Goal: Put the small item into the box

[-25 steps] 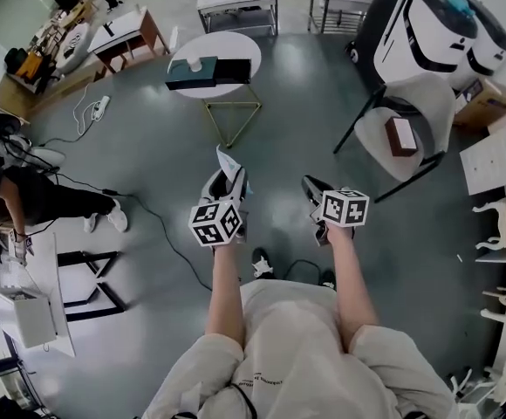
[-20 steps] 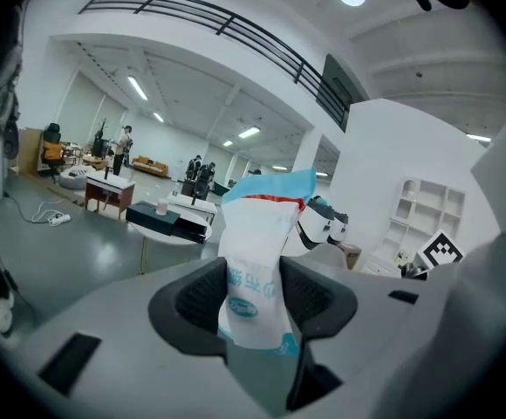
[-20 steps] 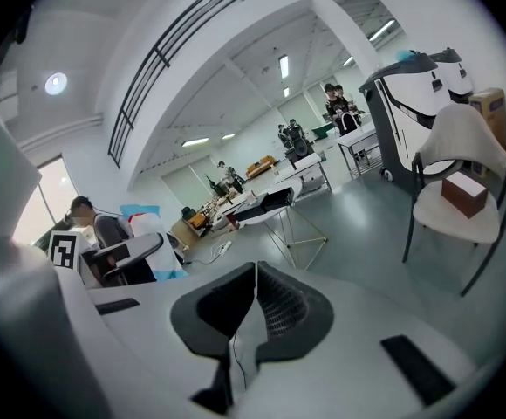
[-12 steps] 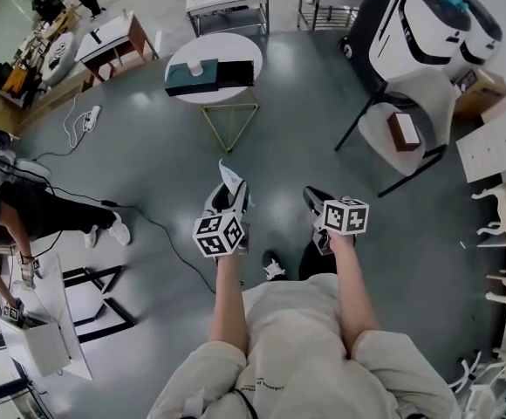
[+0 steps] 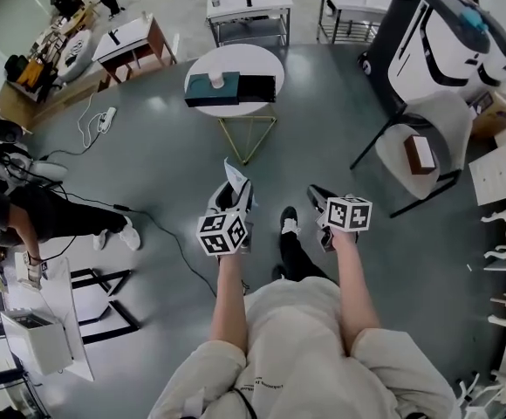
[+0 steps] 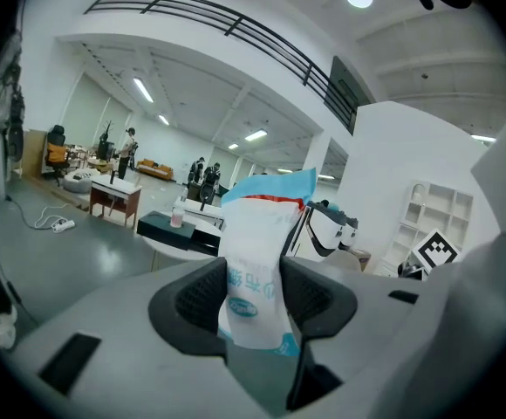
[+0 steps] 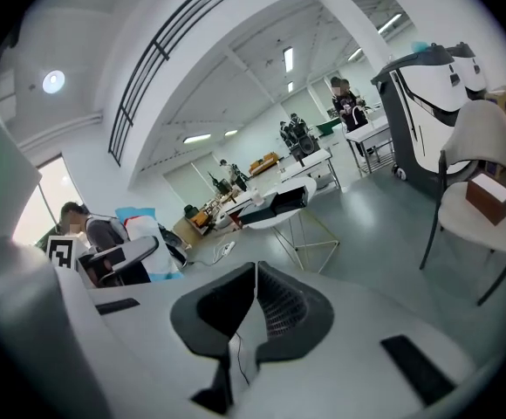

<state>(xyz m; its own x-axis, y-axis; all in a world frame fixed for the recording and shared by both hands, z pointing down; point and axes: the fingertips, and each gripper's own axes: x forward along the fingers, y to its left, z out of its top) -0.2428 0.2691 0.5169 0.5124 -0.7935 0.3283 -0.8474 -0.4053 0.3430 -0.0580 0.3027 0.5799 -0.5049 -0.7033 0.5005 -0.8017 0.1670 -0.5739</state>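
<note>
Grey floor [image 5: 157,155], one sachet [image 6: 257,243] in left claw [image 6: 253,308]

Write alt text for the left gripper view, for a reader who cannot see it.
The left gripper holds a white-and-blue packet upright between its jaws. Beyond it, a dark box lies on a round white table.

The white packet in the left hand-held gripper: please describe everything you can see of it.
The white packet is a small, soft-looking sachet with a light blue top edge, a red stripe beneath it and blue print on its front. It stands upright, its lower half clamped between the dark pads of the left hand-held gripper, its top projecting beyond them. Nothing else touches it.
</note>
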